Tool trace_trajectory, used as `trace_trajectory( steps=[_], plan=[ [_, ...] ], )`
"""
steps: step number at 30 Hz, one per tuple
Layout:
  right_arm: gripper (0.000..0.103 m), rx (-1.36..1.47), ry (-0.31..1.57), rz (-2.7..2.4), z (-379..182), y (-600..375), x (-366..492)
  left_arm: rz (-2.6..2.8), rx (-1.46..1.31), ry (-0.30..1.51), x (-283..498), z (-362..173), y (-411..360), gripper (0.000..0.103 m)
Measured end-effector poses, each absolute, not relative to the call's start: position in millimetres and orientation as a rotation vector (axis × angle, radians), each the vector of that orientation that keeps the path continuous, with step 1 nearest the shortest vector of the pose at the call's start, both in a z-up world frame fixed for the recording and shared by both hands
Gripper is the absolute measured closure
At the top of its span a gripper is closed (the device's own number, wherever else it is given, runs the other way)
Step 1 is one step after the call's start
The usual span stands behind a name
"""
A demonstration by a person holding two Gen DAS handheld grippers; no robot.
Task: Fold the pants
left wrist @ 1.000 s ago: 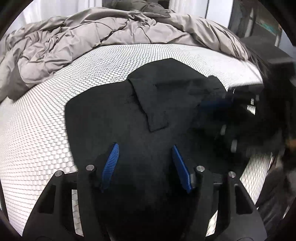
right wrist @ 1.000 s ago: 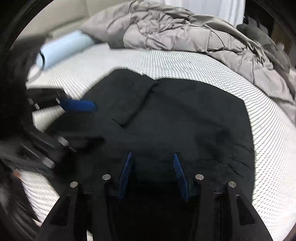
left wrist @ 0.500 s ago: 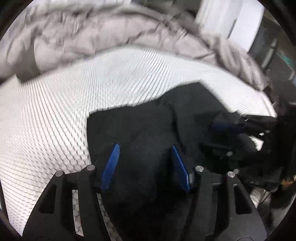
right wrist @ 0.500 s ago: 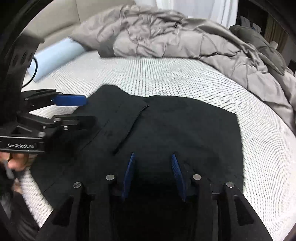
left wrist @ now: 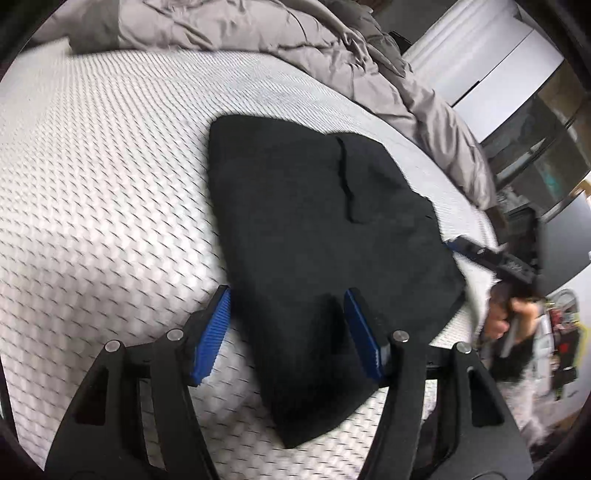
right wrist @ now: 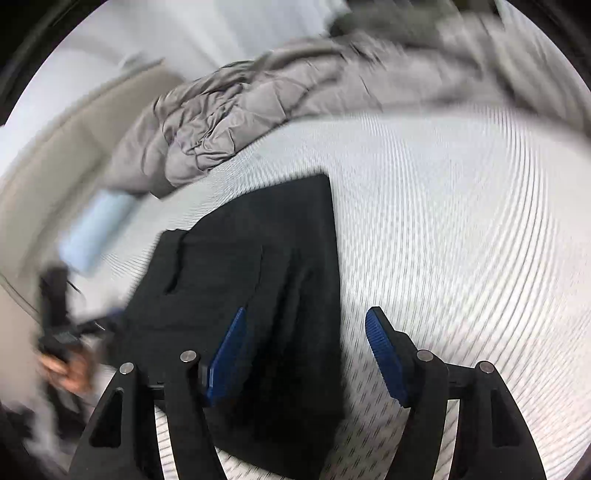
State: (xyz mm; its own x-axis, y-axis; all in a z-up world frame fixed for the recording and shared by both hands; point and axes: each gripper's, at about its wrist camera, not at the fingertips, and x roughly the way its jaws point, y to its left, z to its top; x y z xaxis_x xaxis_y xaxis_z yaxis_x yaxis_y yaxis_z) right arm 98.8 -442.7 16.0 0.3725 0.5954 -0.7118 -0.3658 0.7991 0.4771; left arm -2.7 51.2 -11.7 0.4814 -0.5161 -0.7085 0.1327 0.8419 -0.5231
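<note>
Folded black pants (left wrist: 317,236) flat on bed (left wrist: 110,206), frame centre. Left tool (left wrist: 288,328) apart, fabric between, unclamped. Right tool (right wrist: 306,350) opening, pads off the fabric.

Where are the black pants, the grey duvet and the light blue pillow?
black pants (left wrist: 314,229): left wrist view, middle of the folded cloth.
grey duvet (left wrist: 258,29): left wrist view, rumpled quilted top.
light blue pillow (right wrist: 98,229): right wrist view, blurred middle.
</note>
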Motion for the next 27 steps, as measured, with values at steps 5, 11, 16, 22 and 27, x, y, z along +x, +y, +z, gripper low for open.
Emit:
trace_trajectory(
  steps=[5, 11, 16, 22, 27],
  plan=[
    [0.035, 0.353, 1.122, 0.739, -13.7, -439.8, 103.5, -0.38, -0.489, 1.013, 9.5, -17.7, 50.8, 0.067],
    [0.074, 0.212, 0.947, 0.654, 12.5, -401.5, 99.0, -0.286, -0.451, 0.955, 40.2, -9.8, 46.8, 0.071],
    [0.056, 0.157, 1.006, 0.559, 3.4, -394.0, 116.2, -0.218, -0.325, 0.935, 32.9, -9.3, 33.8, 0.061],
    [0.043, 0.095, 0.99, 0.554, 8.8, -423.2, 93.2, -0.175, -0.138, 0.882, -8.4, 5.7, 19.1, 0.057],
    [0.04, 0.04, 0.992, 0.518, 7.6, -430.7, 77.4, -0.16, -0.134, 0.866, -28.1, 10.1, 21.5, 0.057]
  ],
)
